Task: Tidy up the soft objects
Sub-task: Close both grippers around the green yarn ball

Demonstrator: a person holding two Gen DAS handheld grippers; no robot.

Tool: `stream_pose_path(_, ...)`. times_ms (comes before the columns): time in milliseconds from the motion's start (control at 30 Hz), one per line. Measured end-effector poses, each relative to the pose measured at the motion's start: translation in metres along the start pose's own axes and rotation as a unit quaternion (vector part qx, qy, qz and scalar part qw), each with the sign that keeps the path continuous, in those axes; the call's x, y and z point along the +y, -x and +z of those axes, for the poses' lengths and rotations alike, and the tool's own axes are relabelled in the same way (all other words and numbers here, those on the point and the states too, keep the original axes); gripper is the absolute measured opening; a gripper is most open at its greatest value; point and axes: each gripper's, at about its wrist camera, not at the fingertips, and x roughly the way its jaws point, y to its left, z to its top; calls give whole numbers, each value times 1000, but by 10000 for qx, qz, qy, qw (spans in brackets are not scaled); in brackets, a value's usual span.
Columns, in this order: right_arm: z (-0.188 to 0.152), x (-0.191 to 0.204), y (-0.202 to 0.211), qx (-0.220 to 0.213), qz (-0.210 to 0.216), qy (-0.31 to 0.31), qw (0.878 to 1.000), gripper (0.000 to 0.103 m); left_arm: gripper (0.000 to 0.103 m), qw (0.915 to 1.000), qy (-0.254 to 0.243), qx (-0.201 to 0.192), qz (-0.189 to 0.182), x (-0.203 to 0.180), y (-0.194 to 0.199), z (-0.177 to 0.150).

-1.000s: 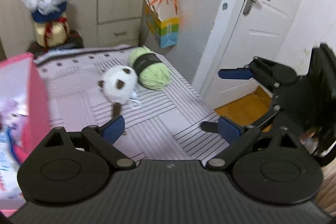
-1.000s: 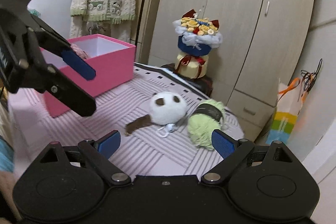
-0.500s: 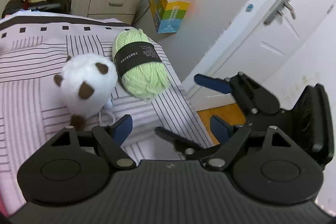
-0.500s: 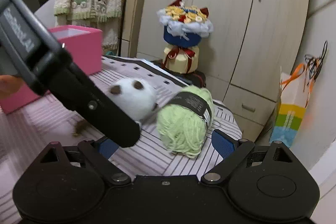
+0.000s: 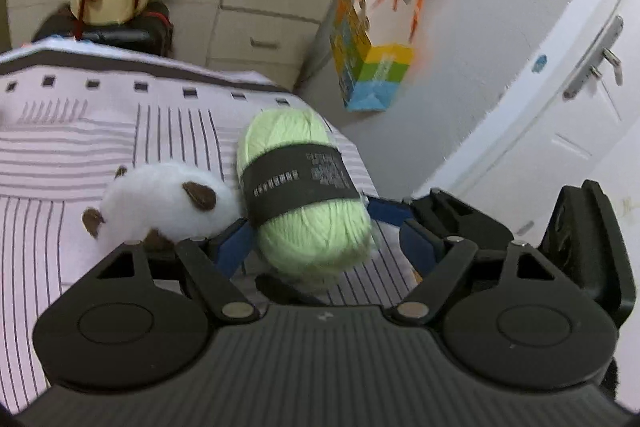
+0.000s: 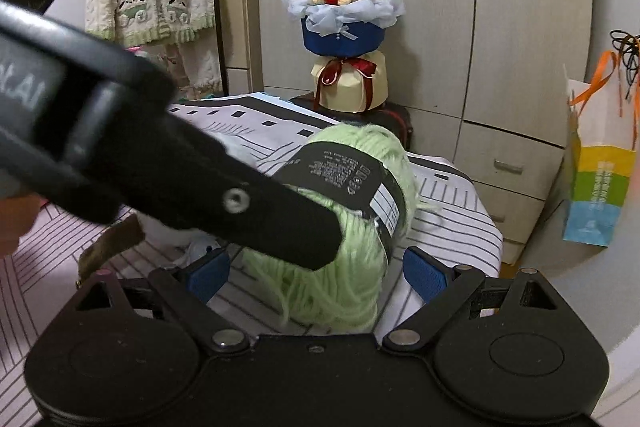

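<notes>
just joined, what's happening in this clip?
A person with two handheld grippers is tidying soft items on a striped bedspread. Both the left gripper and the right gripper are open and straddle the light green yarn skein with a black label; neither has closed on it. A white plush ball with brown patches lies against the skein's side.

Left gripper is low, jaws spread wide, one blue pad on either side of its view. Right gripper is the same, jaws wide apart. The two cross closely: a black finger of the left gripper slants across the right wrist view.
</notes>
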Motion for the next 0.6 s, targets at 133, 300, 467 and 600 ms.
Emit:
stream_pose_path(133, 1, 1, -4, -80, 11, 47, 10000, 85, 63, 9990, -41, -304, 333, -6, -6, -5)
stream_pose_path(300, -1, 1, 1, -134, -139, -77, 9998, 68, 57, 9979, -220, -413, 456, -9, -5, -11)
stream_pose_path(467, -5, 18, 13, -180, -412, -28, 9990, 62, 57, 9983, -313, -312, 369, -12, 2, -14)
stream_pose_path(600, -5, 25, 29, -327, -575, -249, 9975, 62, 57, 9979, -456, -408, 223, -18, 20, -21)
